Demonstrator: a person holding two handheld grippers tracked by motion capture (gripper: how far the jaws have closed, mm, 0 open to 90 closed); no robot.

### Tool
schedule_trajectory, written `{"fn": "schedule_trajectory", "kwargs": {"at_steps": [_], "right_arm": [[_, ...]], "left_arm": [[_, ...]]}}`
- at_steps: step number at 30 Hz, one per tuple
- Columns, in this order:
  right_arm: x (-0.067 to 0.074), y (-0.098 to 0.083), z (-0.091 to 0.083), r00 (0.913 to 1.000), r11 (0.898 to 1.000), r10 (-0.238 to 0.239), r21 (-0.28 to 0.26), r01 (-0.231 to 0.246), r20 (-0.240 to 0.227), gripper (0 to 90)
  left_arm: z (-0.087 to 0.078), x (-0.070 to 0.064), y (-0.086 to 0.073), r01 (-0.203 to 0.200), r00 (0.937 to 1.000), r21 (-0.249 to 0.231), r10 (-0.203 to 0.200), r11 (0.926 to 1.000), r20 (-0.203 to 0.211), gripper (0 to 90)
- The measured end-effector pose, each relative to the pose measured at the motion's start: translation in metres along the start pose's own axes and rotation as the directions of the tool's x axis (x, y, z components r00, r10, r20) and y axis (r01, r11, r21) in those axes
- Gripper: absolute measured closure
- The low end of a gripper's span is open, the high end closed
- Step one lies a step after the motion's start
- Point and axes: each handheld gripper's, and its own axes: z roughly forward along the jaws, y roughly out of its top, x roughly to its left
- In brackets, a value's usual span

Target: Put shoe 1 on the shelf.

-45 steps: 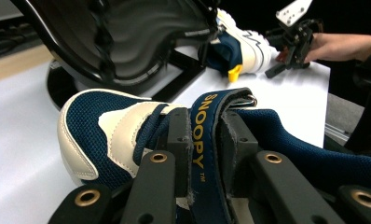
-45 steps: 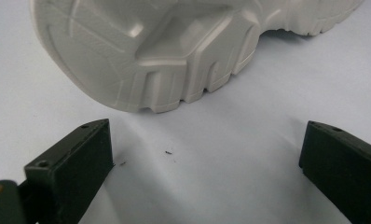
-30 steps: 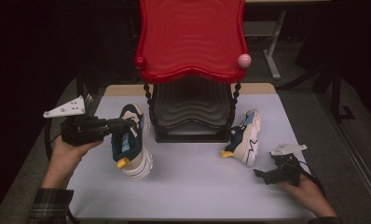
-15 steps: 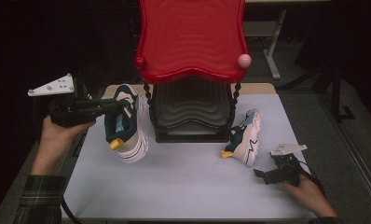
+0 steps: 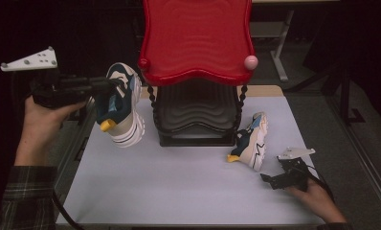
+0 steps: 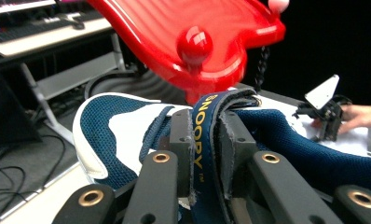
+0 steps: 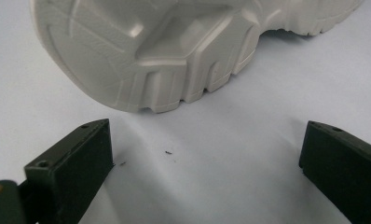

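Note:
A navy and white sneaker (image 5: 119,105) hangs in the air at the left, level with the red top shelf (image 5: 196,43) of a small rack. My left gripper (image 5: 113,84) is shut on its tongue (image 6: 204,140), which sits pinched between the jaws. A second sneaker (image 5: 251,141) lies on its side on the table by the rack's right foot. My right gripper (image 5: 266,179) rests open on the table just in front of it, and the pale sole (image 7: 174,51) lies beyond the spread fingers (image 7: 76,163).
The rack has a black wavy lower shelf (image 5: 196,115) under the red one, with a pink knob (image 5: 251,62) at the front right corner. The white table (image 5: 179,187) ends at a metal rail on the left. A desk with cables stands beyond.
My left gripper has lifted the sneaker off the table, up and to the left, until it hangs beside the red shelf. The right gripper and second sneaker stayed put.

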Motion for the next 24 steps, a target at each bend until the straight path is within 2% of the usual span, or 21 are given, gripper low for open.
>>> {"fn": "schedule_trajectory", "kwargs": {"at_steps": [1,5,6,7,10,18,19,20,21,24], "right_arm": [[0.000,0.000,0.000,1.0000,1.000,0.002,-0.001,-0.002,0.000,2.1],[0.000,0.000,0.000,1.0000,1.000,0.002,0.000,-0.002,-0.002,2.1],[0.000,0.000,0.000,1.0000,1.000,0.001,0.000,-0.001,0.000,2.1],[0.000,0.000,0.000,1.0000,1.000,0.000,0.000,0.000,0.001,2.1],[0.000,0.000,0.000,1.0000,1.000,-0.001,0.000,0.001,0.001,2.1],[0.000,0.000,0.000,1.0000,1.000,0.000,0.001,0.000,-0.001,2.1],[0.000,0.000,0.000,1.0000,1.000,0.000,0.001,0.000,-0.001,2.1],[0.000,0.000,0.000,1.0000,1.000,0.000,0.001,0.000,-0.001,2.0],[0.000,0.000,0.000,1.0000,1.000,0.000,0.001,0.000,-0.001,2.0],[0.000,0.000,0.000,1.0000,1.000,0.000,0.000,0.000,0.000,2.1]], "left_arm": [[-0.005,0.002,0.009,-0.010,0.9999,-0.007,0.010,0.9999,-0.011,77.1],[-0.013,0.006,0.028,-0.032,0.9990,-0.018,0.031,0.9993,-0.031,77.2],[-0.013,0.006,0.028,-0.032,0.9990,-0.018,0.031,0.9993,-0.031,77.2],[-0.016,0.007,0.038,-0.042,0.9985,-0.026,0.041,0.9988,-0.037,77.2],[-0.018,0.009,0.053,-0.062,0.9973,-0.038,0.061,0.9973,-0.041,77.3],[-0.010,0.024,0.090,-0.115,0.9927,-0.045,0.113,0.9924,-0.044,77.5],[-0.010,0.024,0.090,-0.115,0.9927,-0.045,0.113,0.9924,-0.044,77.6],[-0.007,0.029,0.098,-0.122,0.9919,-0.050,0.119,0.9913,-0.043,77.6],[-0.007,0.029,0.098,-0.122,0.9919,-0.050,0.119,0.9913,-0.043,77.6],[0.002,0.038,0.116,-0.148,0.9884,-0.055,0.146,0.9874,-0.042,77.6]]}}
